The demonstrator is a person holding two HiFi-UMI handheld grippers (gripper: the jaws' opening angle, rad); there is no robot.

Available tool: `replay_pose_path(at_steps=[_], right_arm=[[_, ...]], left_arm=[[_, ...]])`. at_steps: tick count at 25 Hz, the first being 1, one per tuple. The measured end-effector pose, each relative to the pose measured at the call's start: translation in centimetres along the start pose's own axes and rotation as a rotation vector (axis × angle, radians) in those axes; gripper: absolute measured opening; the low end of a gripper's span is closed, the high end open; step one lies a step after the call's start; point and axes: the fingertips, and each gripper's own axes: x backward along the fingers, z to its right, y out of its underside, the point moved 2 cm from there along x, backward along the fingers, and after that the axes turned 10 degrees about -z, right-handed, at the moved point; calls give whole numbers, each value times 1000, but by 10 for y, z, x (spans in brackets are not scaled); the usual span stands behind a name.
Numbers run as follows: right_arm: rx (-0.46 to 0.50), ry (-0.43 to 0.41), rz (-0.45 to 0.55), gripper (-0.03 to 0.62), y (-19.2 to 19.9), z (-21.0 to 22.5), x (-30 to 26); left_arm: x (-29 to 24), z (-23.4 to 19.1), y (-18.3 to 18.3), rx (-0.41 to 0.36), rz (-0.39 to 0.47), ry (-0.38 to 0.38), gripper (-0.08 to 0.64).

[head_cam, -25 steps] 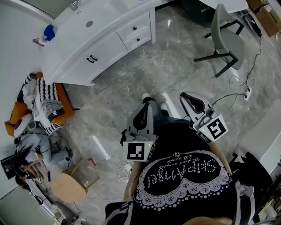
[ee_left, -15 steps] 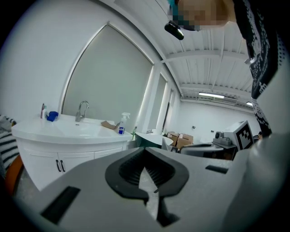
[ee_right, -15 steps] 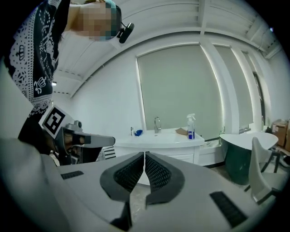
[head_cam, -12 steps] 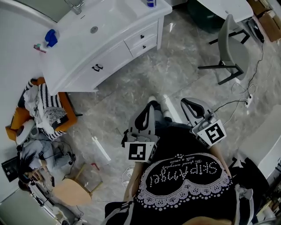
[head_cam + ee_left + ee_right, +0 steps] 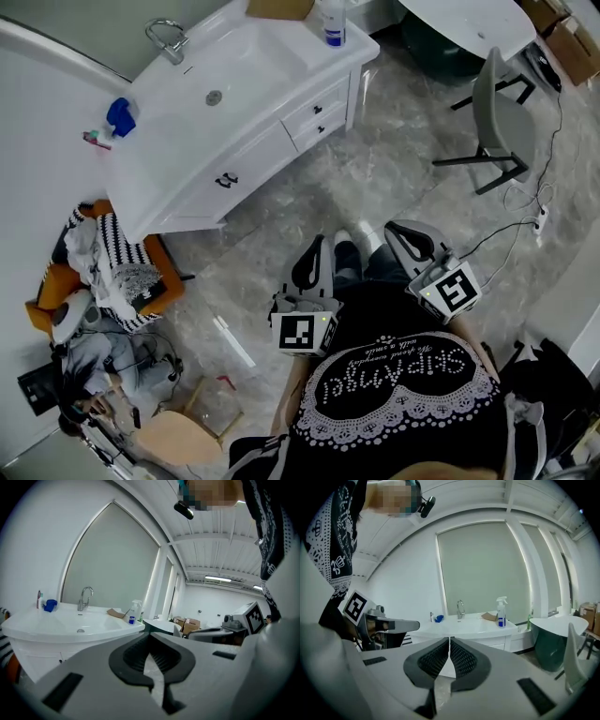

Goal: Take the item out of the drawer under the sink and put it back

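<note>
A: Which step, going by this?
B: Looks like the approach. Standing out on the marbled floor [image 5: 281, 202], well apart from the sink [image 5: 234, 75], with nothing opened and nothing taken out yet.
A: And the jaws?
B: Clenched on both sides. On the left gripper [image 5: 319, 246], tips pressed together with nothing between; on the right gripper [image 5: 397, 230], likewise shut tight and empty. Held out ahead of the body, side by side, aimed roughly toward the sink.
A: Any sign of the item?
B: None. Presumably lying inside one of the two small drawers [image 5: 317, 114] below the right end of the bench [image 5: 286, 47]; cannot tell which, or what to expect. Closed flush, as with the cupboard doors [image 5: 239, 164] under the sink.
A: Anything in the way up top?
B: Only a spray bottle [image 5: 332, 23] at the bench corner above the drawers, a scrap of cardboard [image 5: 279, 7] along the back edge beside it, a tap [image 5: 167, 39] behind the sink, and a blue cup [image 5: 120, 117] at the far left end. No bearing on the pull, probably.
A: Next, then?
B: Get right up to the drawer fronts first. Then release one pair of jaws, line up on a small dark knob [image 5: 317, 109], pinch and draw straight out. Calls for careful aim on so small a knob; better to keep the other gripper free for reaching in.
</note>
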Motion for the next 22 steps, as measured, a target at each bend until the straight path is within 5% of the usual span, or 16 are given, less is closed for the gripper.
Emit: replay_pose_path(at_steps=[13, 22], right_arm=[[12, -82, -45, 20, -11, -5, -30], [-13, -123, -75, 20, -16, 40, -52]], left_arm=[[16, -31, -2, 97, 51, -100, 5], [-18, -37, -9, 137, 17, -171, 5]])
